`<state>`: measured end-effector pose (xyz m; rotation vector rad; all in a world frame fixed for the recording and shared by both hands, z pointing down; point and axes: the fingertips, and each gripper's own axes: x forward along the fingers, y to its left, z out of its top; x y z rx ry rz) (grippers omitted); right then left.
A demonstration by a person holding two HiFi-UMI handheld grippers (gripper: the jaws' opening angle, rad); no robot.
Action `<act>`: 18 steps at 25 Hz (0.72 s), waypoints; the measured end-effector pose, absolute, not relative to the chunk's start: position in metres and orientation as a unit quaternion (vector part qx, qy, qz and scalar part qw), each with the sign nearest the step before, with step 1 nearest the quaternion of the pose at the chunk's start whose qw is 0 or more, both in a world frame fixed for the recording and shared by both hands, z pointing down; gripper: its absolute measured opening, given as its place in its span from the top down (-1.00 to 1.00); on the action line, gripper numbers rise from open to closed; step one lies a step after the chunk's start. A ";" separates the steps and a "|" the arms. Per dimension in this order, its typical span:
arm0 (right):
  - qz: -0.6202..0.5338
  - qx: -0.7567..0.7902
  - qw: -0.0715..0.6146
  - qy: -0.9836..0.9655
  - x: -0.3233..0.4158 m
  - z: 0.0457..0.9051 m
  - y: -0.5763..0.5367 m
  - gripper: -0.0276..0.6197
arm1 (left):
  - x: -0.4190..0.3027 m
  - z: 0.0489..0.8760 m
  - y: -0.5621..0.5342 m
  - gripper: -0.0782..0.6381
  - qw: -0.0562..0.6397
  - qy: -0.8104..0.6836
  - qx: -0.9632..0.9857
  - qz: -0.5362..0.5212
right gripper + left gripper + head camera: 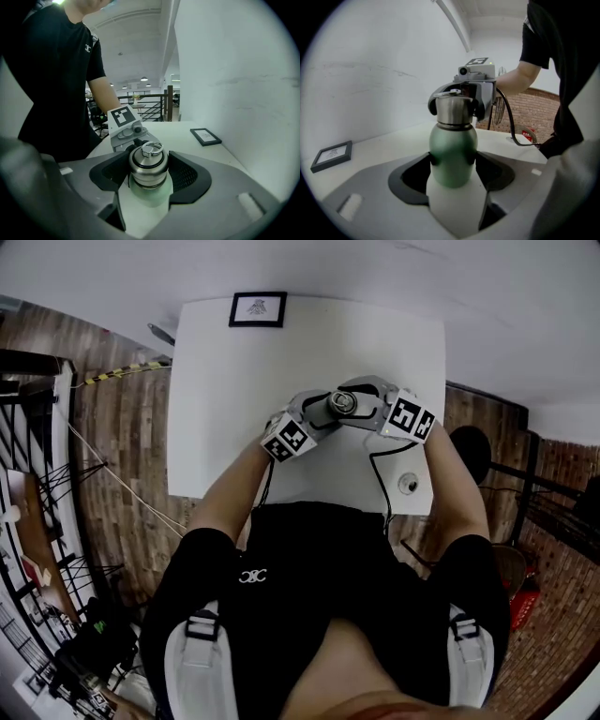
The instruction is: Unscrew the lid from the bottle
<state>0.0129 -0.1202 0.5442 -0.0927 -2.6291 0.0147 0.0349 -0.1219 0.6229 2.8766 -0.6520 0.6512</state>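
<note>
A green bottle [452, 159] with a steel lid [148, 164] stands upright on the white table [220, 381]. In the head view only its lid [339, 404] shows, between the two grippers. My left gripper [453, 161] is shut on the green body, with a dark pad on each side. My right gripper [148, 171] comes from the opposite side and is shut on the lid, its pads against the steel wall. A ring handle lies flat on top of the lid. Each gripper shows in the other's view: the right gripper [476, 89], the left gripper [125, 129].
A small framed card [258, 308] lies at the table's far edge. A small round object [408, 485] with a black cable sits near the front right corner. A white wall stands behind the table, and wooden floor surrounds it.
</note>
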 end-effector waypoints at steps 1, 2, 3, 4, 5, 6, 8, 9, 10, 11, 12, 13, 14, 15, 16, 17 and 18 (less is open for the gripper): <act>0.004 -0.051 0.256 -0.965 0.013 0.544 -0.119 0.09 | 0.035 0.623 -0.121 -0.21 0.060 -0.213 0.951 0.214; 0.003 -0.068 0.259 -0.964 0.013 0.544 -0.117 0.09 | 0.036 0.623 -0.121 -0.21 0.058 -0.211 0.952 0.212; 0.003 -0.084 0.260 -0.962 0.013 0.544 -0.116 0.09 | 0.036 0.622 -0.120 -0.21 0.056 -0.208 0.953 0.212; 0.002 -0.101 0.261 -0.960 0.013 0.543 -0.114 0.09 | 0.036 0.621 -0.119 -0.21 0.053 -0.204 0.954 0.211; 0.002 -0.117 0.261 -0.958 0.013 0.542 -0.113 0.09 | 0.035 0.621 -0.119 -0.21 0.051 -0.198 0.956 0.212; 0.002 -0.135 0.261 -0.956 0.012 0.541 -0.112 0.09 | 0.034 0.620 -0.118 -0.21 0.049 -0.190 0.957 0.214; 0.001 -0.171 0.264 -0.949 0.010 0.536 -0.108 0.09 | 0.030 0.617 -0.115 -0.21 0.050 -0.173 0.958 0.222; 0.000 -0.190 0.266 -0.945 0.010 0.532 -0.106 0.09 | 0.029 0.615 -0.114 -0.21 0.049 -0.164 0.959 0.226; -0.002 -0.207 0.268 -0.941 0.010 0.528 -0.104 0.09 | 0.029 0.611 -0.112 -0.21 0.046 -0.155 0.960 0.229; -0.004 -0.224 0.271 -0.936 0.009 0.524 -0.102 0.09 | 0.029 0.608 -0.111 -0.21 0.043 -0.145 0.961 0.231; -0.007 -0.241 0.273 -0.931 0.008 0.522 -0.101 0.09 | 0.029 0.605 -0.111 -0.21 0.040 -0.136 0.962 0.234; -0.011 -0.257 0.277 -0.926 0.008 0.521 -0.099 0.09 | 0.028 0.604 -0.111 -0.21 0.037 -0.128 0.963 0.236; -0.014 -0.272 0.281 -0.920 0.008 0.521 -0.098 0.09 | 0.028 0.604 -0.111 -0.21 0.035 -0.120 0.963 0.238; -0.016 -0.287 0.288 -0.914 0.009 0.523 -0.097 0.09 | 0.028 0.605 -0.111 -0.21 0.033 -0.114 0.964 0.239; -0.018 -0.298 0.295 -0.907 0.011 0.527 -0.096 0.09 | 0.028 0.606 -0.111 -0.21 0.032 -0.109 0.964 0.240; -0.020 -0.306 0.302 -0.903 0.013 0.531 -0.096 0.09 | 0.029 0.607 -0.111 -0.21 0.030 -0.107 0.964 0.241; -0.021 -0.309 0.306 -0.900 0.014 0.533 -0.096 0.09 | 0.029 0.608 -0.111 -0.21 0.030 -0.107 0.964 0.240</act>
